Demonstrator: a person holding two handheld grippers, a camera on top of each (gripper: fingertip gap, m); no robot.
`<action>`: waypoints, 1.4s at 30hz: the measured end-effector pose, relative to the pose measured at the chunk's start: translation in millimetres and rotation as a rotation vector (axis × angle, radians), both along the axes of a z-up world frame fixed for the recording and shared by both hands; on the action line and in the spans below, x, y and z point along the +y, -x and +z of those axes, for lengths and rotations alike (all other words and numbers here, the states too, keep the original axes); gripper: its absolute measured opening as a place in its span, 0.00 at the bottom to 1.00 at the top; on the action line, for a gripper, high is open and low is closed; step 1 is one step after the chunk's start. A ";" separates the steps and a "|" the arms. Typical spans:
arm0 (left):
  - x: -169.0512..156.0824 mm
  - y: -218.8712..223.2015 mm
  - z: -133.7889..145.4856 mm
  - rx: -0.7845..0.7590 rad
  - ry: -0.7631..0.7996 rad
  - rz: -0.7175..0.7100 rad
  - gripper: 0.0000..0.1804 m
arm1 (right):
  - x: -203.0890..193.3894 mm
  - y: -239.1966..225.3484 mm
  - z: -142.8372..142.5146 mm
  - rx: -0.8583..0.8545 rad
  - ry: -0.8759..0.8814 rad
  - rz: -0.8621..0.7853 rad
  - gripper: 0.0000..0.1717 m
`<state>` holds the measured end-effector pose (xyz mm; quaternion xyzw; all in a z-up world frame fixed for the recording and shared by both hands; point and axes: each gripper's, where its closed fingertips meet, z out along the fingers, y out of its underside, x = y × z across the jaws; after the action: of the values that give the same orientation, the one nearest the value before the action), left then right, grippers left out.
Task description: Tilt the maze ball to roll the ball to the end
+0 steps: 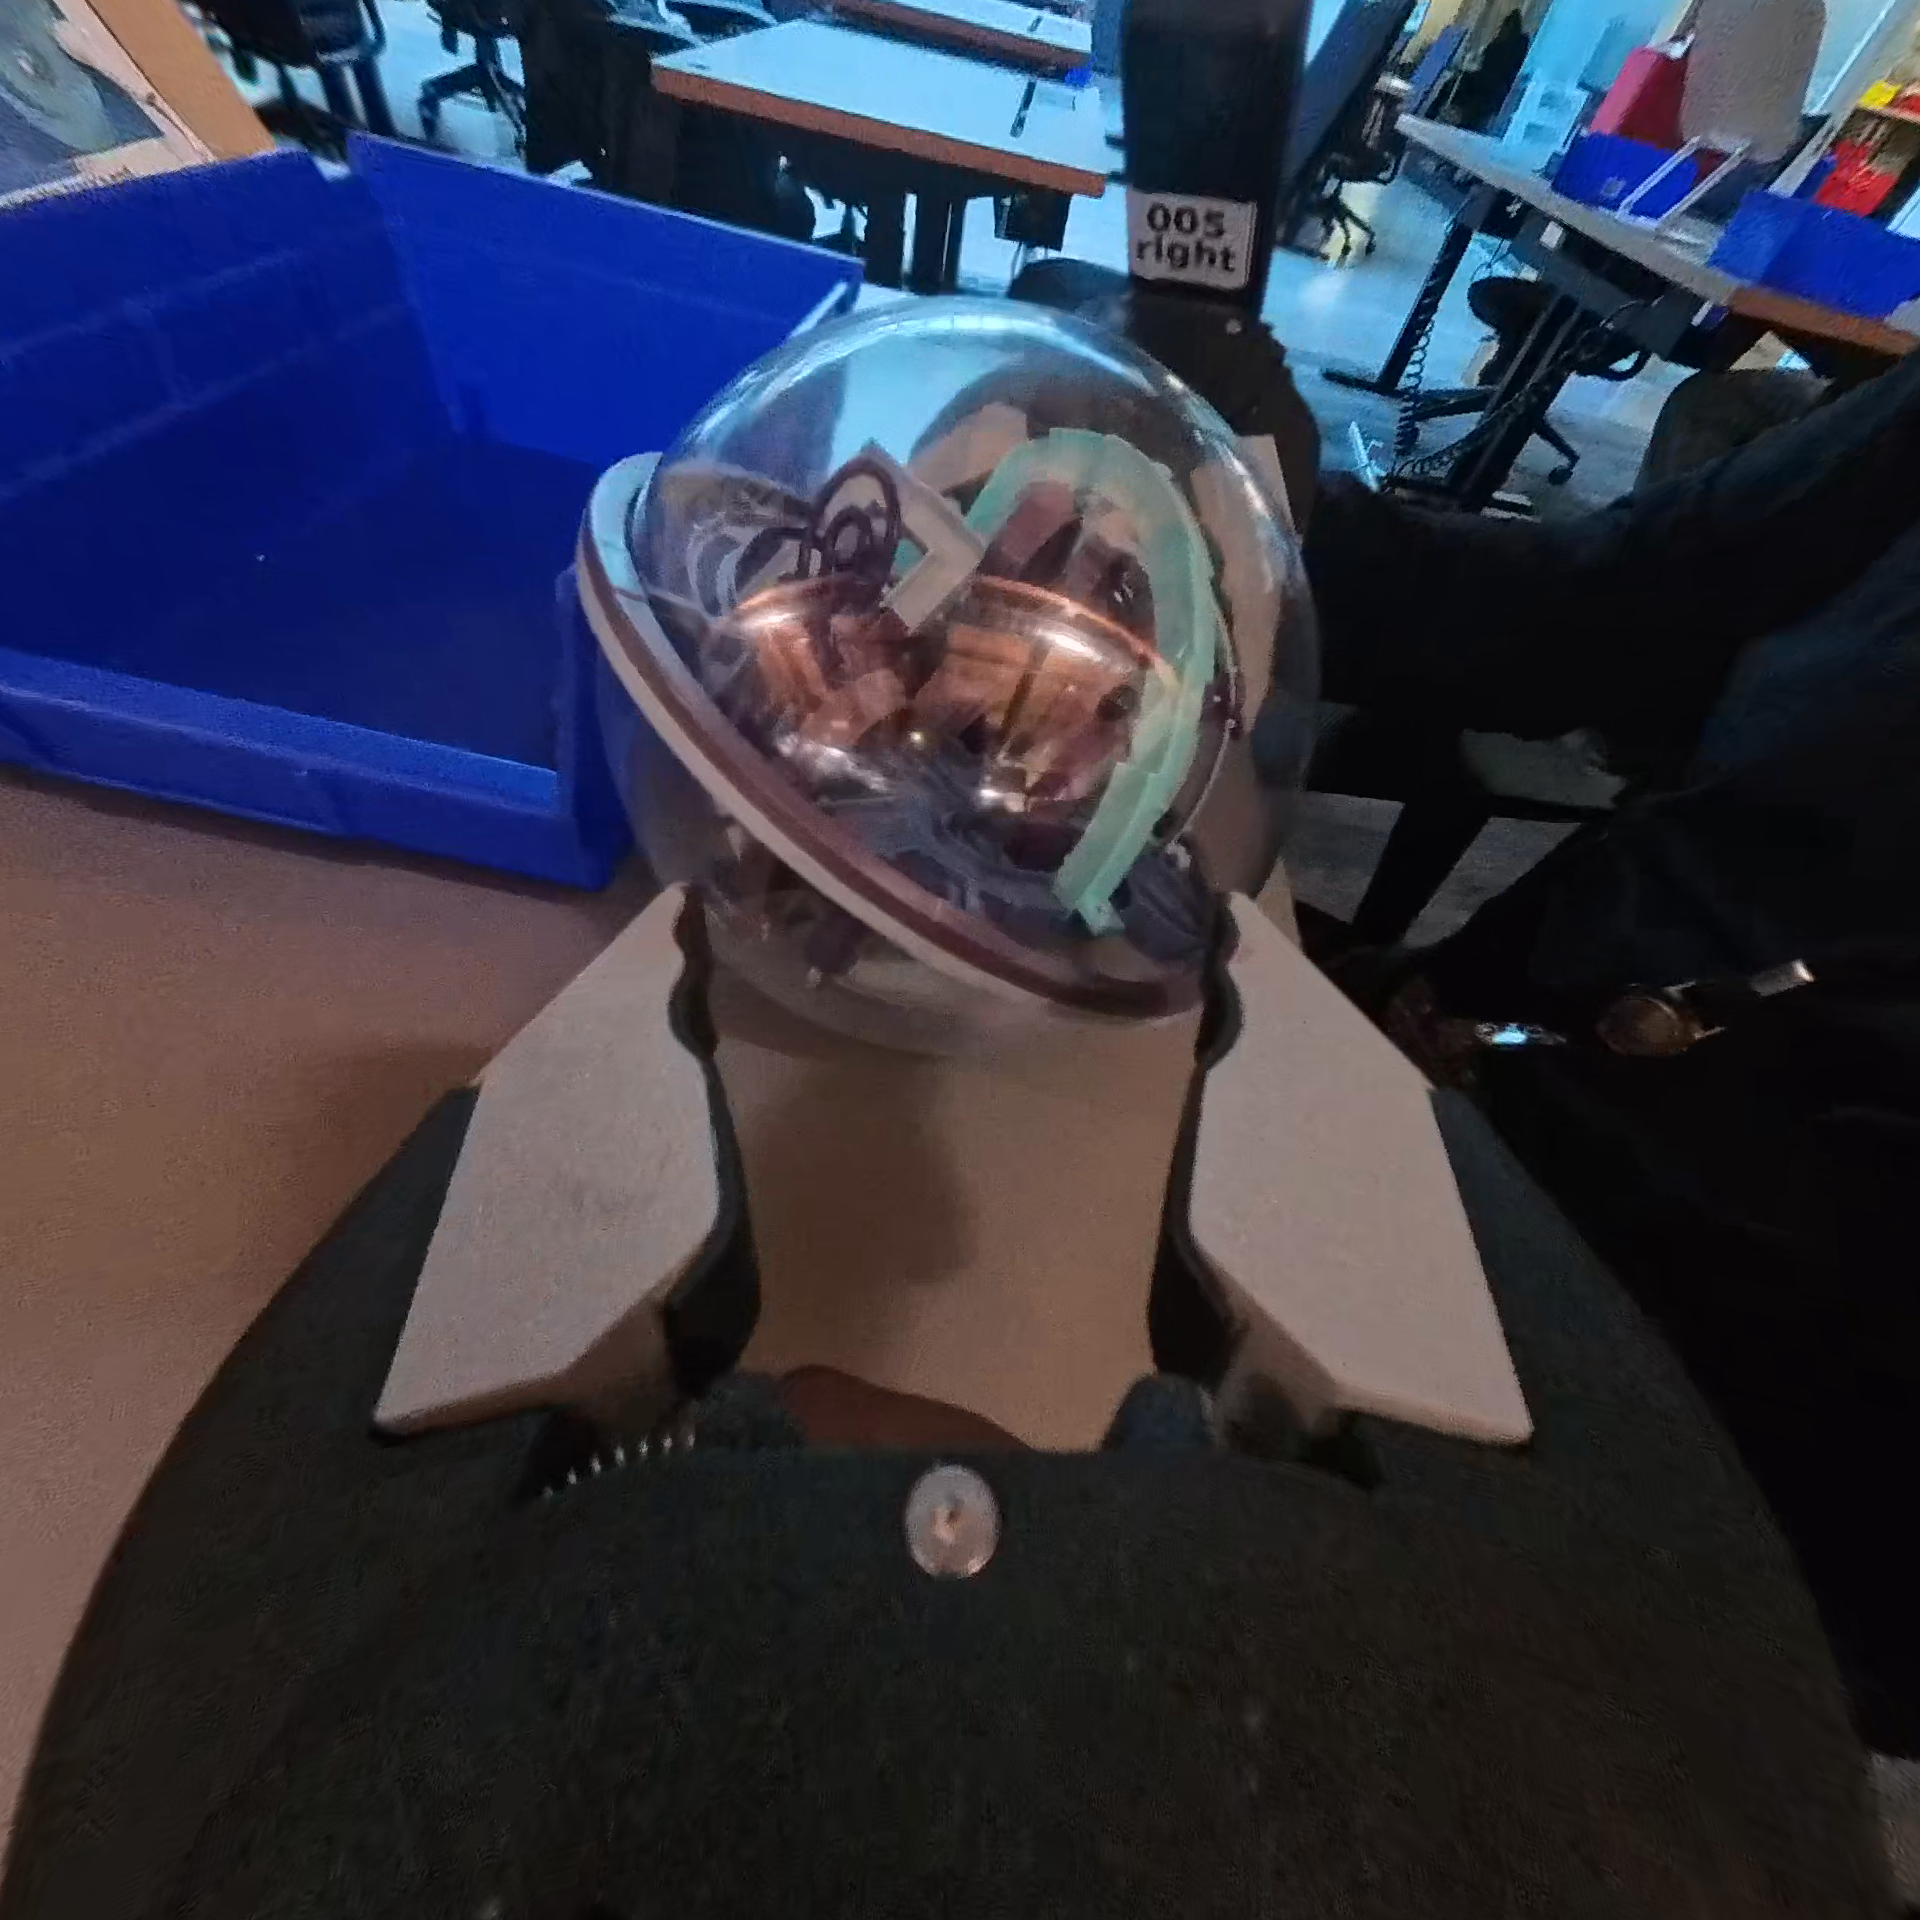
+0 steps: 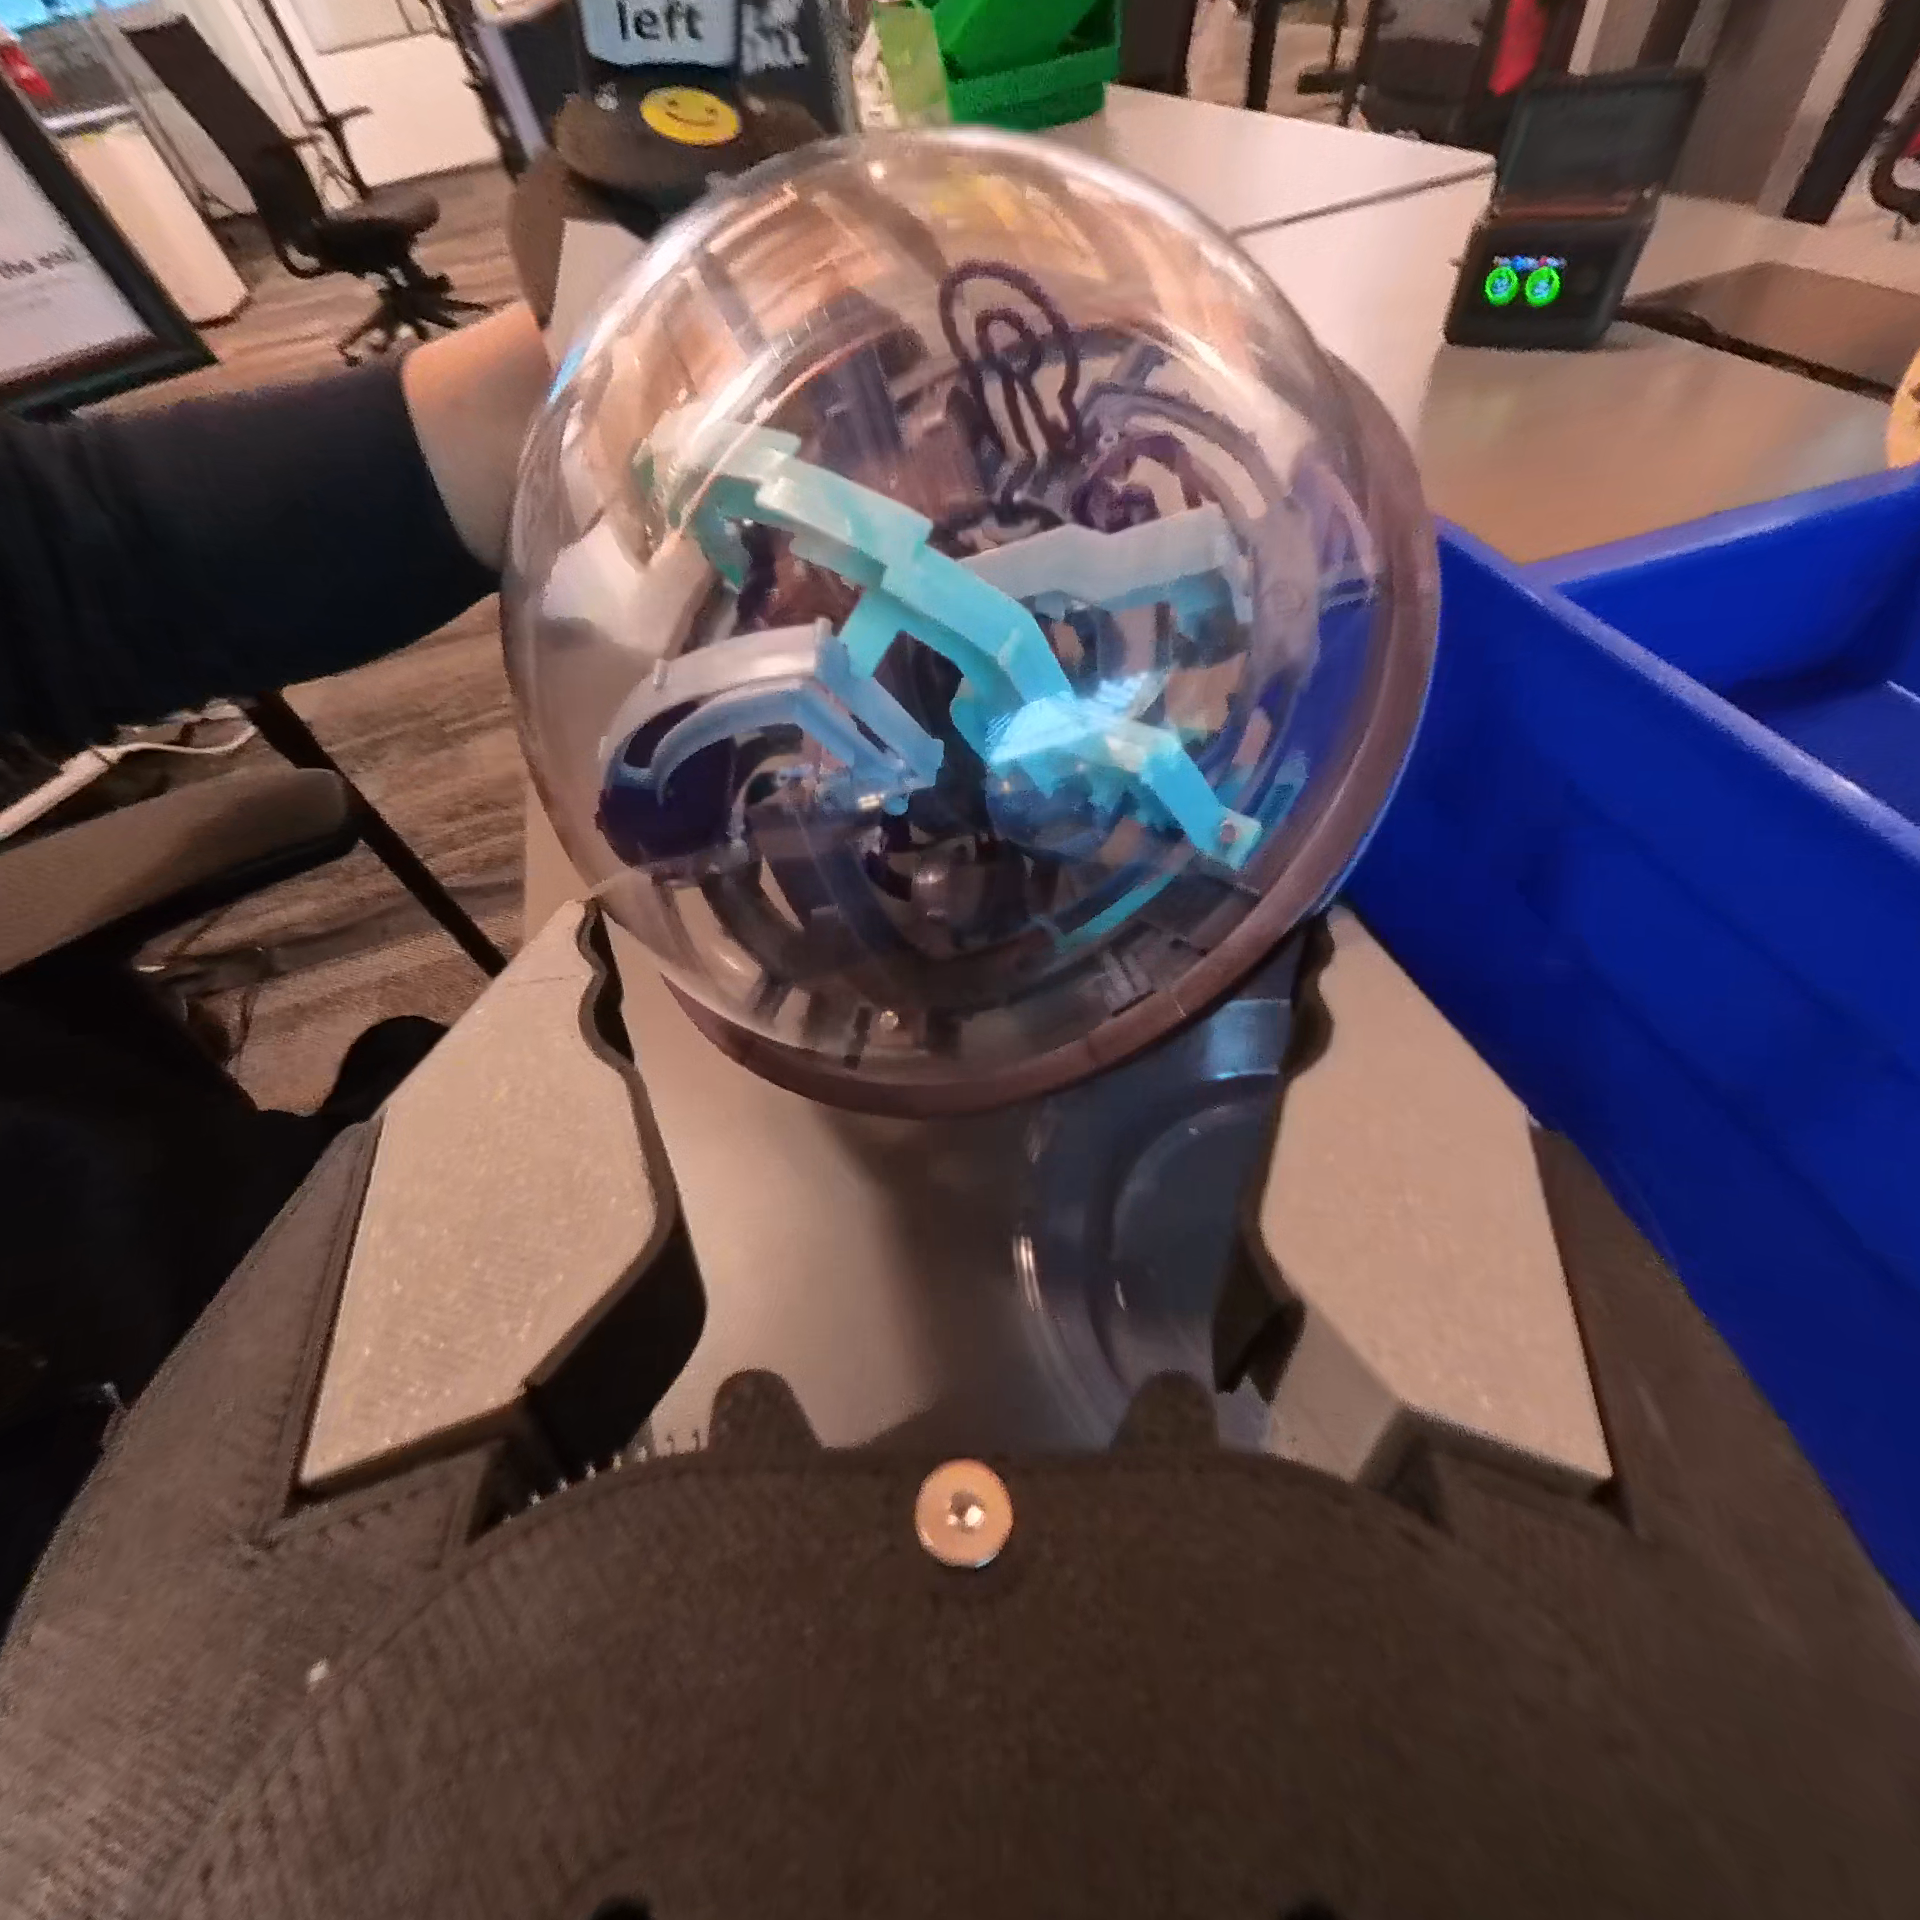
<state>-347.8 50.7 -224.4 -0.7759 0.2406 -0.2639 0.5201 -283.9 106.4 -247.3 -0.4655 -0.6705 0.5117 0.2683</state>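
Observation:
The maze ball [image 1: 935,675] is a clear sphere with teal, grey and purple tracks inside and a dark ring around it. It is held tilted above the table between both grippers, which face each other. My left gripper [image 1: 951,935] grips its near lower part, with both fingertips against the shell. My right gripper [image 2: 951,945] grips the opposite side of the ball [image 2: 966,623] in the same way. The right gripper's black body [image 1: 1195,239] shows behind the ball in the left wrist view. The left gripper's body [image 2: 644,104] shows behind it in the right wrist view.
A large blue bin [image 1: 260,468] stands on the table right beside the ball; it also shows in the right wrist view [image 2: 1662,831]. A dark blue round stand [image 2: 1153,1174] lies under the ball between my right fingers. A person's dark sleeve [image 2: 208,540] reaches in from the left.

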 end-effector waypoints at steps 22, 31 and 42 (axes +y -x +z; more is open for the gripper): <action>-12.2 -12.2 -26.0 0.289 -0.087 0.139 0.62 | -17.9 3.3 2.8 0.074 -0.139 0.120 0.74; -13.7 -21.2 9.2 0.414 -0.172 0.227 0.64 | -20.6 -4.8 42.3 0.152 -0.221 0.147 0.73; -25.2 -36.2 -18.1 0.245 -0.113 0.251 0.56 | -9.9 -17.9 7.6 0.008 -0.147 0.226 0.74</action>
<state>-311.6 25.5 -242.5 -0.7956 0.2178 -0.0865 0.5586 -266.0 96.5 -239.6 -0.3639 -0.7533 0.4900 0.2449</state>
